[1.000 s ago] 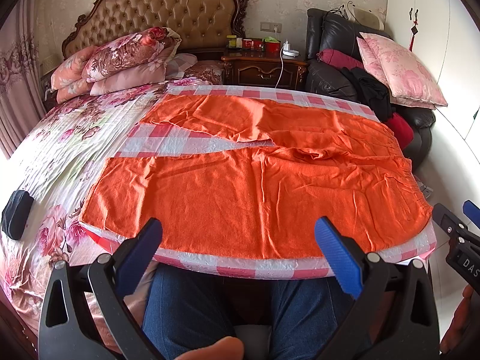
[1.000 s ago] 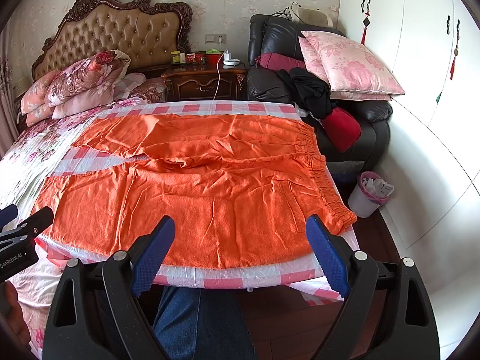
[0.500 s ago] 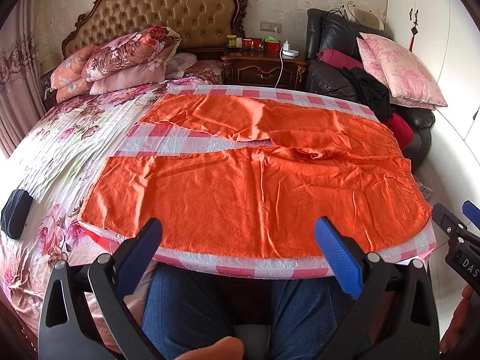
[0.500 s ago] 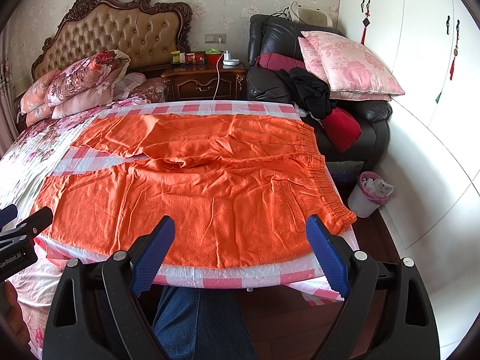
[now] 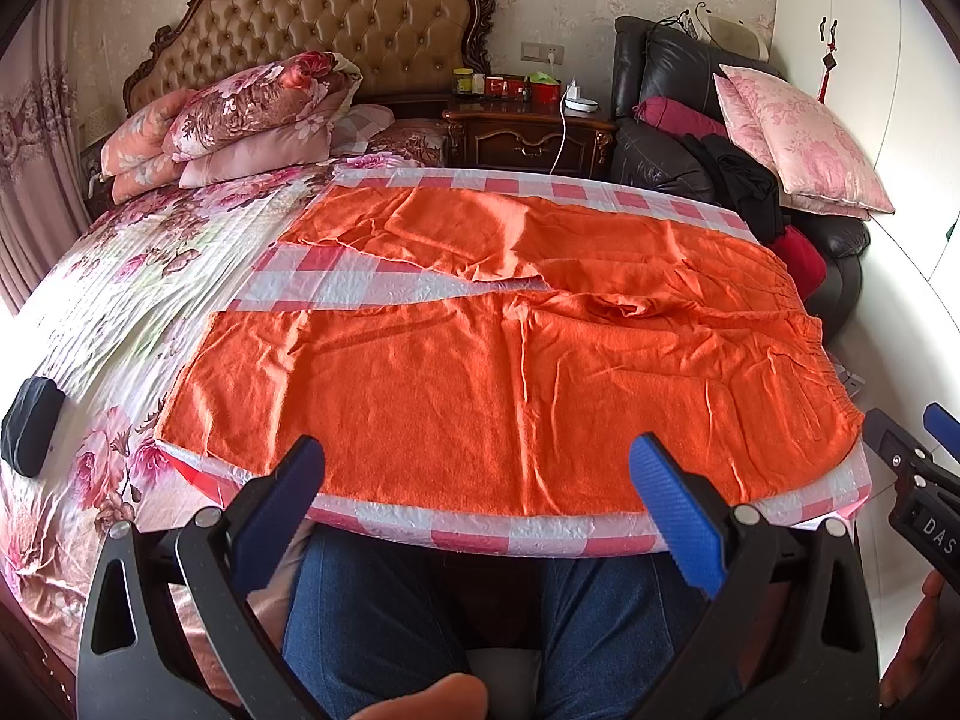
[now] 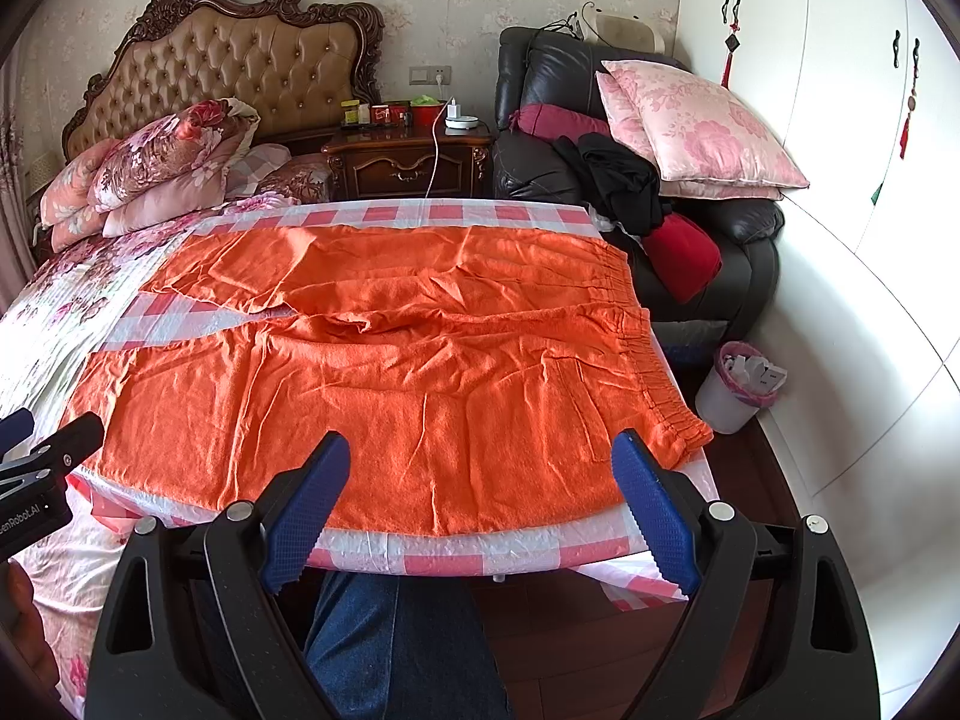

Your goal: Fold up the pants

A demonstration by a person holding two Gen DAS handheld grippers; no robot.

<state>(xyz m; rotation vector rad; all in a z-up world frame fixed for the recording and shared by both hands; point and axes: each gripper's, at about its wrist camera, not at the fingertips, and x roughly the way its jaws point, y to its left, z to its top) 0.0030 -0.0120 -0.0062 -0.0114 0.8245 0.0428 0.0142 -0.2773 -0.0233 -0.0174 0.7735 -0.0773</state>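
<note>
Nearest, saw blue denim knees [image 5: 384,618] under the edge of the pink-and-white checked plastic sheet [image 5: 480,531] spread over the board. Found the left gripper [image 5: 480,492] with black arms and blue ribbed pads spread wide, nothing between them, hovering just short of the near hem. Likewise the right gripper [image 6: 480,492], released and empty, near the waistband corner. Read "DAS" in white on the right tool's body in the left view, and "enRobot.AI", cut off at the frame edge, on the left tool in the right view. Beyond the pads, found the bright orange towelling pants [image 6: 384,372] lying flat and full-length on the checked sheet, elastic waistband toward the right, both legs running left with a wedge of sheet bare between them, cloth creased but unfolded. Judged the task barely begun: garment laid out, no fold made, leg-over-leg fold and the shortening folds all left to do. Farther off, a flowered quilt [image 5: 120,300], a dark carved wooden nightstand [image 6: 408,162] and a black leather armchair [image 6: 744,276] heaped with pink cushions
</note>
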